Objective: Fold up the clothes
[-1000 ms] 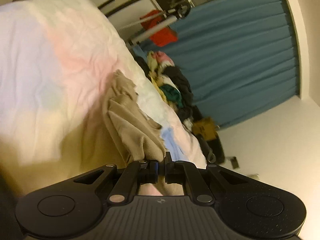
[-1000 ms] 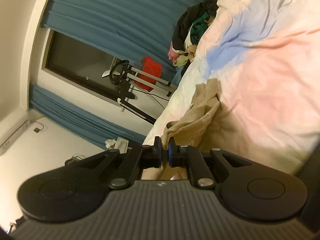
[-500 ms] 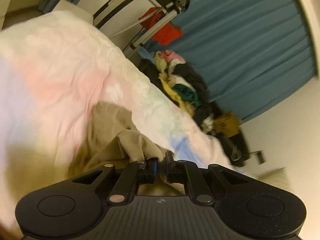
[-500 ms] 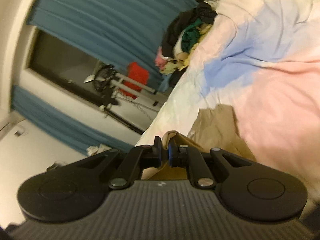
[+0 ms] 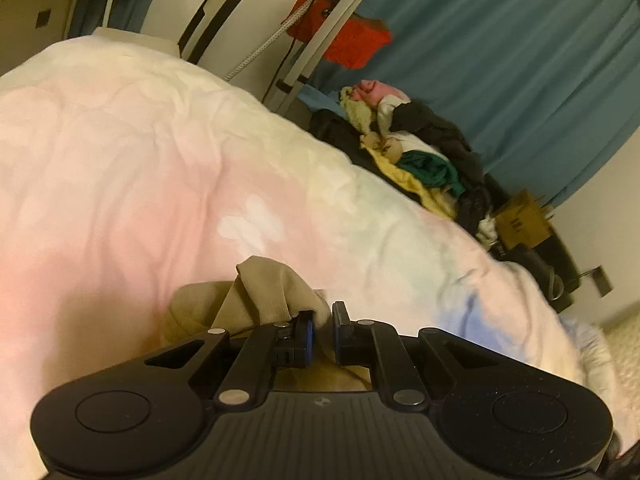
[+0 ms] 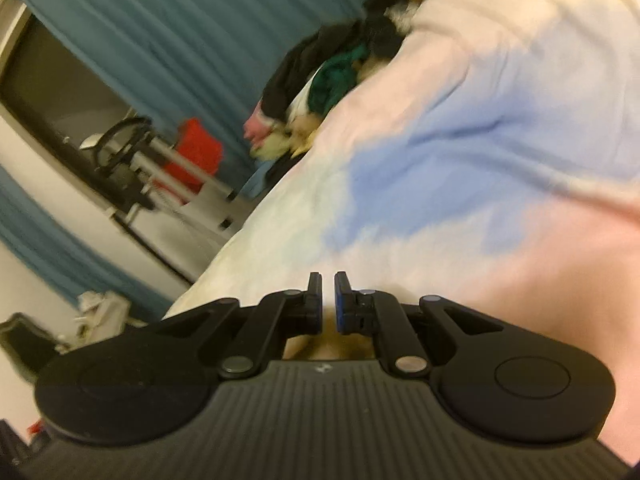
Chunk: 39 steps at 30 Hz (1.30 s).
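A tan garment [image 5: 264, 292] lies bunched on the pastel bedspread [image 5: 120, 168], right in front of my left gripper [image 5: 322, 316]. The left jaws stand a little apart, with a fold of the tan cloth between and against the left finger. In the right wrist view my right gripper [image 6: 328, 288] has its jaws slightly apart with nothing between the tips; only a sliver of tan cloth [image 6: 328, 346] shows below the fingers, over the bedspread [image 6: 460, 184].
A pile of mixed clothes [image 5: 416, 152] lies beyond the bed's far edge, before a blue curtain [image 5: 500, 40]. A metal stand with a red cloth [image 5: 344, 36] is at the back. A cardboard box [image 5: 522, 222] sits on the floor.
Both grippers have swept forward over the bed with the tan garment. Both jaws have parted slightly, and the right gripper no longer holds cloth between its tips.
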Motion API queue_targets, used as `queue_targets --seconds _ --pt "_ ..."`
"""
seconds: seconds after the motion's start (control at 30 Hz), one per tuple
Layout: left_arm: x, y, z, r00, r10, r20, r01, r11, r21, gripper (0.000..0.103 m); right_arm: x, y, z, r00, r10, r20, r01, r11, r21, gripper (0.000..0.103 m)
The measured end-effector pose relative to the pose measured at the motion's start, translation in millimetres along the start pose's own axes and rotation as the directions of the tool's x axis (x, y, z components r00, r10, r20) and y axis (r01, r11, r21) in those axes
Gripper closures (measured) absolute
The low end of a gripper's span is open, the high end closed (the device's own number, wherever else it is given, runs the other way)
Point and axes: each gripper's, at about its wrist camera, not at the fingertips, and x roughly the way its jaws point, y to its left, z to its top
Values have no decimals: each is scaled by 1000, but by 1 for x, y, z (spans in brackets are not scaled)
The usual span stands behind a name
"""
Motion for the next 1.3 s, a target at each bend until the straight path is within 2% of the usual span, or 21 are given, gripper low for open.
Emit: queue_targets --seconds 0.1,0.2,0.23,0.3,0.37,0.4,0.43,0.53,0.6,0.67,0.73,0.8,0.87,0.93,1.0,1.1,1.2,1.3 --pt "6 3 3 999 -28 -21 28 999 16 88 -1 -2 2 999 33 -23 -34 999 -11 93" --pt "4 -2 4 999 -50 -19 51 997 55 71 -4 9 -4 995 67 -73 -73 995 -75 91" --pt "2 -4 3 998 -62 -8 63 996 68 61 -6 15 -7 993 79 -90 -88 991 -99 91" --pt "-2 -11 1 997 -78 30 74 990 119 60 -10 26 -15 989 97 -112 -114 982 -153 89" --pt "-5 -20 -1 993 -80 83 62 978 200 64 -14 37 -24 985 114 -133 -140 968 -207 66" --pt "-6 -24 -2 991 -83 109 55 969 240 68 -16 42 -28 982 121 -143 -153 960 -233 45" --pt "-8 -26 -3 990 -79 113 47 964 260 73 -15 46 -31 982 117 -149 -154 952 -265 35" --pt "-12 -29 -9 992 -62 114 24 950 310 73 -9 54 -42 984 86 -158 -139 921 -365 35" --pt "-15 -31 -13 992 -51 115 8 939 343 64 -5 59 -48 985 65 -163 -130 894 -430 35" --pt "-18 -34 -17 992 -39 116 -7 927 375 46 -1 64 -55 985 43 -165 -120 862 -492 36" --pt "-21 -36 -21 993 -28 117 -22 913 407 42 4 70 -62 986 21 -166 -111 826 -552 37" --pt "-17 -36 -25 995 4 100 -46 903 427 42 19 66 -66 982 -26 -189 -90 810 -579 40" --pt "-1 -29 -30 997 46 57 -66 907 416 42 34 57 -70 974 -70 -215 -70 810 -583 42" --pt "15 -21 -34 996 86 13 -84 911 404 42 36 54 -74 975 -74 -209 -69 796 -601 43" --pt "18 -23 -34 995 99 15 -96 902 422 42 32 57 -75 976 -80 -203 -64 784 -618 43" --pt "7 -27 -35 996 94 15 -91 900 425 42 15 64 -74 979 -63 -195 -71 788 -612 41" --pt "-18 -27 -44 998 65 -8 -56 907 418 42 -12 68 -74 981 -36 -190 -85 800 -594 42" --pt "-49 -32 -57 999 39 -23 -26 900 436 42 -42 70 -79 982 -42 -184 -80 792 -605 56"
